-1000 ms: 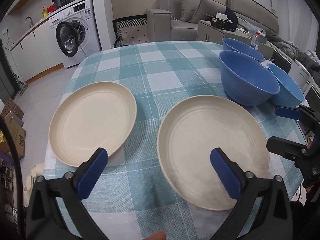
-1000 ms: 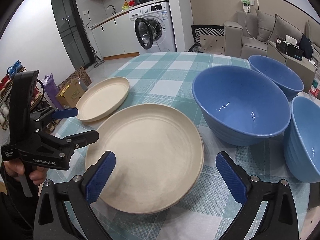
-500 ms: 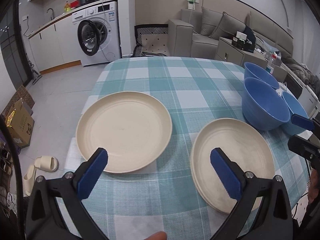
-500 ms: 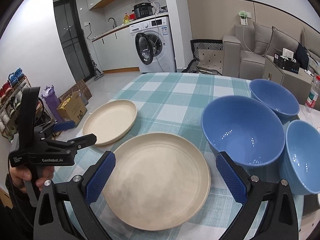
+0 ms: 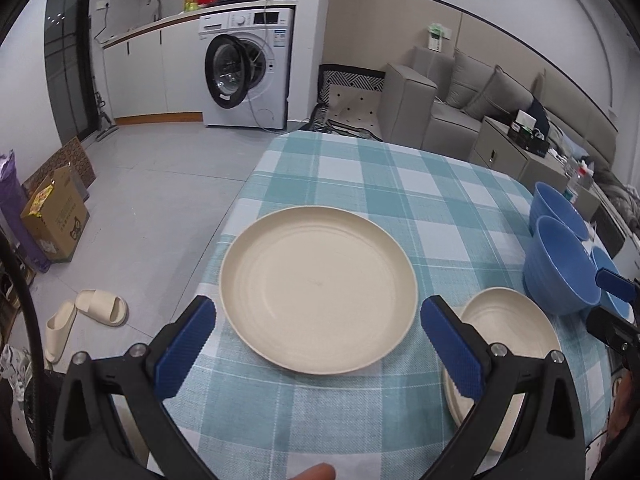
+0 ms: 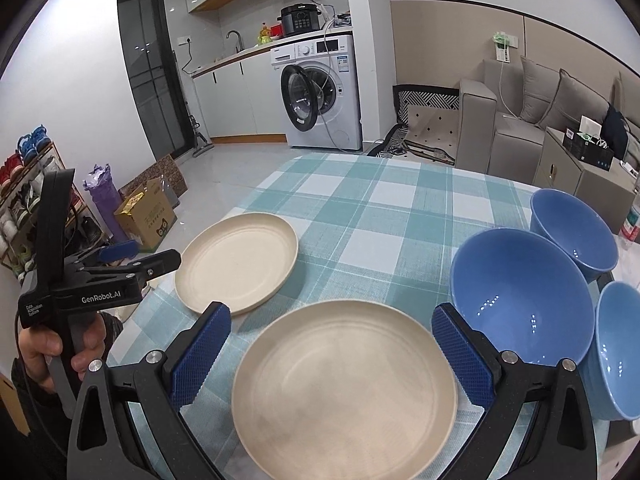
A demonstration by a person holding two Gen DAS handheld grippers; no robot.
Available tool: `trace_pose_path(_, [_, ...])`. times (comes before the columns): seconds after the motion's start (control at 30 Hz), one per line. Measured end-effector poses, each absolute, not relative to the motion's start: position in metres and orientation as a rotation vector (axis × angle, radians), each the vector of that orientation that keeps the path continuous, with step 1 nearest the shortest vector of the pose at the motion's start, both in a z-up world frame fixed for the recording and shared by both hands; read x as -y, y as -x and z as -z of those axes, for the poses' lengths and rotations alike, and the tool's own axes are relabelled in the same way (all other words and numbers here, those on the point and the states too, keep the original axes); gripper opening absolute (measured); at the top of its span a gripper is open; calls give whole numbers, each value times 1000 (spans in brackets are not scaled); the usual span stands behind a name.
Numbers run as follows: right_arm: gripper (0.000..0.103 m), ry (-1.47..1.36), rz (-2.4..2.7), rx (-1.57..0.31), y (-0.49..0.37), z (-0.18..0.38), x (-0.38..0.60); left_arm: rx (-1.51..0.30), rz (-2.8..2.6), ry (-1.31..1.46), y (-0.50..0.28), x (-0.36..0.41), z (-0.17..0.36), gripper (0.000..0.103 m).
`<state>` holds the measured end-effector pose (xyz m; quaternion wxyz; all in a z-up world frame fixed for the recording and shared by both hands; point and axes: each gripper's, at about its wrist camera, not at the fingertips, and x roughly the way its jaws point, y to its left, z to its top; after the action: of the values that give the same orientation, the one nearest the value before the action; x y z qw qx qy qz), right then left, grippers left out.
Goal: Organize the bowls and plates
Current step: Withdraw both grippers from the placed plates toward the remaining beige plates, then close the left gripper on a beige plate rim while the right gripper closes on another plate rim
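Two cream plates flat, apart, on the check cloth | three blue bowls upright, clustered, nearest touching the right-hand plate's rim.

2 cream plates, 3 blue bowls, 2 grippers on one checked table.

Plates: first cream plate at the table's left edge, second cream plate nearer the cameras. Bowls: large blue bowl, far blue bowl, right blue bowl, all bunched at the right. Grippers: left gripper and right gripper, each one with two blue-padded fingers spread wide. One table. On the floor: 2 slippers, 1 cardboard box. Also 1 washing machine.
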<state>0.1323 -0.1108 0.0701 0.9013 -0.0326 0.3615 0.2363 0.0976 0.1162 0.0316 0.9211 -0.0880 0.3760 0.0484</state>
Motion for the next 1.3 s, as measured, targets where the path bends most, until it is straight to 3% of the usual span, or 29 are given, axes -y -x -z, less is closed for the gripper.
trace_pose_path(0.47, [102, 46, -479, -800, -167, -63, 69, -777, -142, 187, -107, -141, -17, 103])
trace_pose_path(1.3, [102, 176, -487, -943, -222, 1, -3, -879, -203, 305, -124, -177, 29, 100])
